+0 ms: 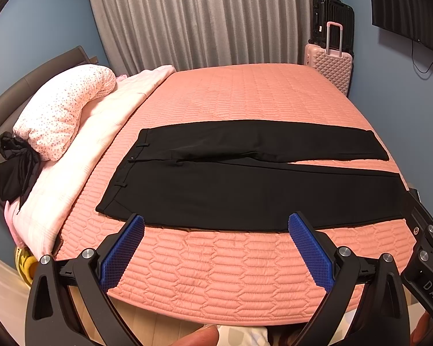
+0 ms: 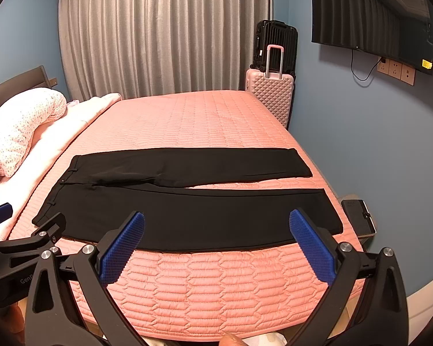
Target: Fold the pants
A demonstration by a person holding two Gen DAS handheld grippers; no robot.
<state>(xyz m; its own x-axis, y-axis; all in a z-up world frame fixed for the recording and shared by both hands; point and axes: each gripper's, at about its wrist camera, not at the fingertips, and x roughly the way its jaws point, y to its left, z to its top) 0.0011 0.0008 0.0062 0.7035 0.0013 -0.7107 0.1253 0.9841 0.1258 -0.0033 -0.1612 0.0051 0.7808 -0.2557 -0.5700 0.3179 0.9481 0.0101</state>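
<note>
While the black trousers [image 1: 245, 190] lie flat across mid-frame on the pink quilted bedspread [image 1: 233, 95], legs pointing right, the left gripper [image 1: 216, 225] and right gripper [image 2: 216, 225] hover at their near edge, jaws spread wide and empty; bare bedspread fills the upper centre.

Your left gripper [image 1: 216, 225] hangs with its blue pads [image 1: 309, 250] spread wide over the near edge of the black pants [image 1: 245, 190], laid flat across the pink quilted bed [image 1: 231, 276].

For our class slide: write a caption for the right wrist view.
Open right gripper facing flat black pants spread on a pink quilted bed.
</note>
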